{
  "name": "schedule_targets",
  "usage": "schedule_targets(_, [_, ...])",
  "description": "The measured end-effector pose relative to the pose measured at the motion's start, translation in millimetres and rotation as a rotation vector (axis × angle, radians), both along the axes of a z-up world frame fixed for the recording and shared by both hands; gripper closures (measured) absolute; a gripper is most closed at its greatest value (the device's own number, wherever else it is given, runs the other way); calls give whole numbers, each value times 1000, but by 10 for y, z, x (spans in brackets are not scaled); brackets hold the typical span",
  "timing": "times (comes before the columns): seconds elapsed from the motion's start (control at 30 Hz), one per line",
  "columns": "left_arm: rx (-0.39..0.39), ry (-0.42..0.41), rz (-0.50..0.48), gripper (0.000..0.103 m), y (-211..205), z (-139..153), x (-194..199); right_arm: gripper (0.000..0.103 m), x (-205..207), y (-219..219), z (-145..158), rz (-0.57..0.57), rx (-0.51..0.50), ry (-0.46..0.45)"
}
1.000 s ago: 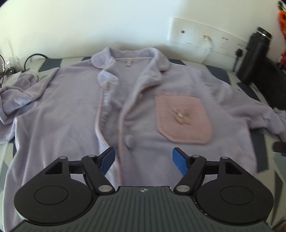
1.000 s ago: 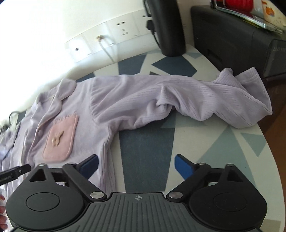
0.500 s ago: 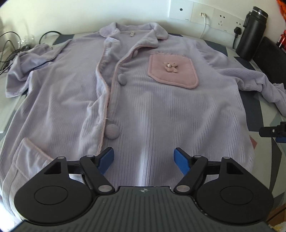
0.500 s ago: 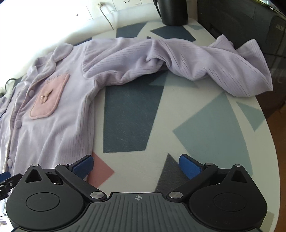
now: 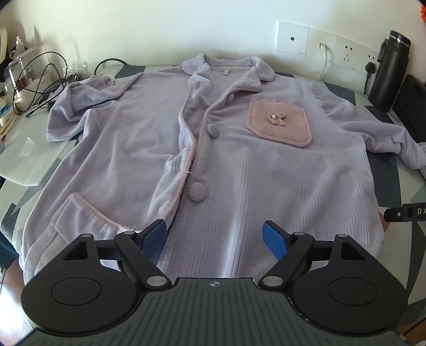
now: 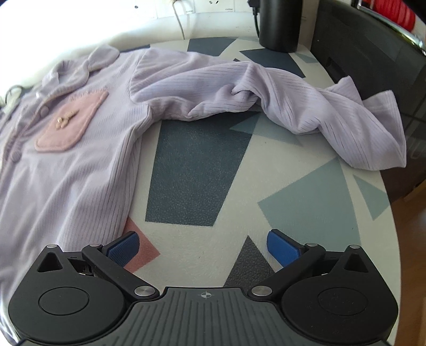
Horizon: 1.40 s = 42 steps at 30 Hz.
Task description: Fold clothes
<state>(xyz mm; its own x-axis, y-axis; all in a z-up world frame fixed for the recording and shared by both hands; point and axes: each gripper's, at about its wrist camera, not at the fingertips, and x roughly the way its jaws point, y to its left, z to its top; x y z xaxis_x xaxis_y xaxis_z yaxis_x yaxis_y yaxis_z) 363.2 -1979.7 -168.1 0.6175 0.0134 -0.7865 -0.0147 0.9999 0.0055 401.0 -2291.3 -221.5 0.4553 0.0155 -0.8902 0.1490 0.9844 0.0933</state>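
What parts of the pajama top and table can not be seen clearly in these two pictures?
- Bottom hem of the pajama top: left wrist view, hidden behind the left gripper.
- Left side of the top: right wrist view, cut off by the frame edge.
- Pocket ornament: right wrist view, blurred.
- Sleeve cuff: right wrist view, bunched, opening hidden.
- Bottle top: right wrist view, cut off above.

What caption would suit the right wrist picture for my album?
Open right gripper over the patterned table, beside a lilac pajama top whose sleeve lies crumpled toward the edge.
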Motion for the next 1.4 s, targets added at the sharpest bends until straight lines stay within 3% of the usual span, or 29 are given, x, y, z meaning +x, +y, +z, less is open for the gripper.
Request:
schedule_targets(0.2, [-76,2,-24,20,179,67,19,1,50,9,5,-81,12,10])
schedule_targets(0.4, [-40,-103,-5,13,455,325,-28,1,111,5,49,-159,61,31])
schedule_targets(0.6, [-106,-61,38,12,932,256,-76,1,7,129,183,-192,154,-40])
schedule_targets(0.77, [-28,-2,-3,12,926,40,-180,1,-80,233,294,-219,232,-100])
schedule_targets(0.93, [-5,22,-60,12,949,-80,-246,1,-65,387,270,-206,233,-46])
schedule_targets(1.1, [-10,21,-34,14,1001,-172,-177,1,-69,471,228,-215,225,-13])
schedule_targets(1.2, [-11,23,-55,21,974,-225,-126,1,-58,514,231,-211,219,-5])
schedule_targets(1.23, [-8,23,-67,30,959,-240,-112,1,-54,522,235,-206,216,-7])
schedule_targets(1.3, [6,8,-95,60,918,-229,-114,1,-49,534,246,-198,210,-9])
schedule_targets(1.33, [13,0,-109,83,897,-223,-115,1,-48,537,253,-195,207,-10])
schedule_targets(1.4, [31,-15,-127,87,866,-191,-119,1,-54,534,258,-199,203,-8])
